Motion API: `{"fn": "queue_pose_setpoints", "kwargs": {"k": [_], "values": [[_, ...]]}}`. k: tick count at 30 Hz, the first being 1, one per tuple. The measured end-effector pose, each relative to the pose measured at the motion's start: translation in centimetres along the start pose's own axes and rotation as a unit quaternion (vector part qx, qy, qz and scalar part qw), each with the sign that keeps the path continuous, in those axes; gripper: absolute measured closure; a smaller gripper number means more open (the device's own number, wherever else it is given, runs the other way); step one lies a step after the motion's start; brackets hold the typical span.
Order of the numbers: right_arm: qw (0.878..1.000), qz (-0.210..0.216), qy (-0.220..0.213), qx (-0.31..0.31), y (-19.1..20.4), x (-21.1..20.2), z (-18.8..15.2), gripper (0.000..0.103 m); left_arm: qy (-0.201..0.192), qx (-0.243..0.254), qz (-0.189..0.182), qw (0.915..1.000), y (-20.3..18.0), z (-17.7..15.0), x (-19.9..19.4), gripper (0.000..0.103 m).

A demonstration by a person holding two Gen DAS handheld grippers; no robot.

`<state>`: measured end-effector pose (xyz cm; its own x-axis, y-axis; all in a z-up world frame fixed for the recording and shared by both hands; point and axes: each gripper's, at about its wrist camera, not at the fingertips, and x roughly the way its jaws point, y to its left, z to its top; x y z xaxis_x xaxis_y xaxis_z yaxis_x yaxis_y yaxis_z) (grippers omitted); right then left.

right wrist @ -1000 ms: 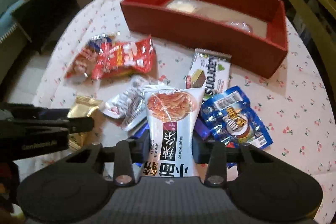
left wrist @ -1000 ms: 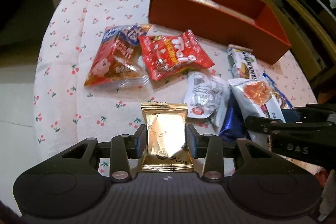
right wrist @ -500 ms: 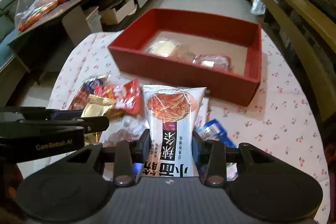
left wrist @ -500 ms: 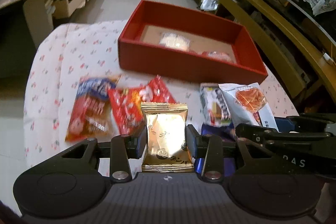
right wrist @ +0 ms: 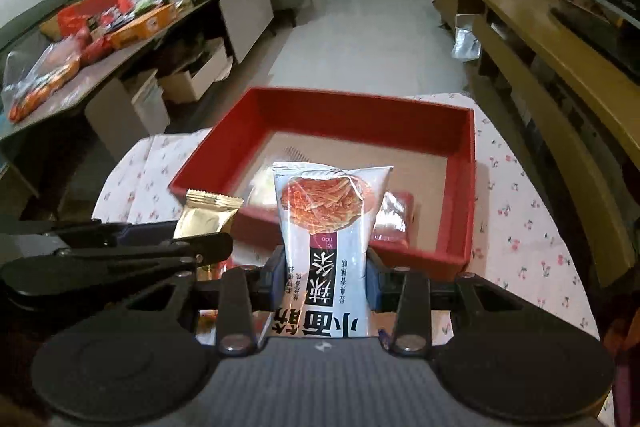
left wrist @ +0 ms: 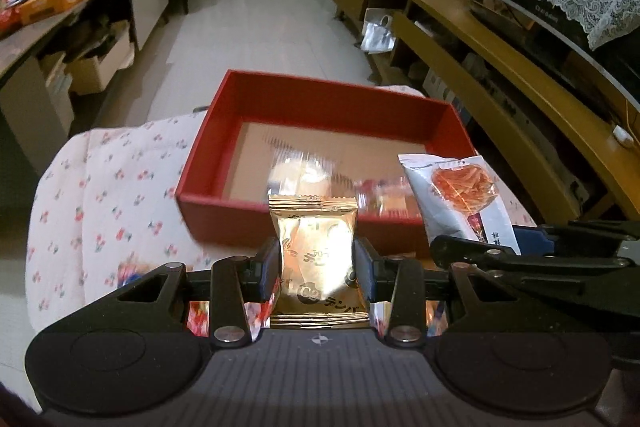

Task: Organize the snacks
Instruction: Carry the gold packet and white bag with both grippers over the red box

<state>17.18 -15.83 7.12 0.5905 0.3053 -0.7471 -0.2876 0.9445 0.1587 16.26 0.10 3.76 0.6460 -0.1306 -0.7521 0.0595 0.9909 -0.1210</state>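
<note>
My left gripper (left wrist: 316, 267) is shut on a gold foil snack packet (left wrist: 314, 239) and holds it above the near wall of the red box (left wrist: 320, 91). My right gripper (right wrist: 326, 275) is shut on a white noodle-snack packet (right wrist: 332, 219), held up beside it, also near the red box's (right wrist: 464, 155) near wall. The white packet shows in the left wrist view (left wrist: 460, 199); the gold packet shows in the right wrist view (right wrist: 208, 213). Clear wrapped snacks (left wrist: 304, 171) and a red one (right wrist: 396, 215) lie inside the box.
The box stands on a table with a cherry-print cloth (left wrist: 104, 195). Loose snack packets (left wrist: 196, 315) lie under my grippers, mostly hidden. A cluttered side table (right wrist: 100, 27) is on the left, and a wooden shelf unit (right wrist: 560, 67) on the right.
Both grippers have risen and moved forward toward the red box, each keeping its packet. The loose snacks on the cloth have dropped below the view.
</note>
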Motion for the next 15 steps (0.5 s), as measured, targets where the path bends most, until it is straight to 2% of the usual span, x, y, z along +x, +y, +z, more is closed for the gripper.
{"fn": "queue_pose_setpoints", "kwargs": {"k": [15], "values": [[0.999,-0.029,-0.006,0.020,-2.5,4.8,4.8,0.047,-0.013,0.020,0.017,0.9996,-0.6,4.3,4.4,0.055]]}}
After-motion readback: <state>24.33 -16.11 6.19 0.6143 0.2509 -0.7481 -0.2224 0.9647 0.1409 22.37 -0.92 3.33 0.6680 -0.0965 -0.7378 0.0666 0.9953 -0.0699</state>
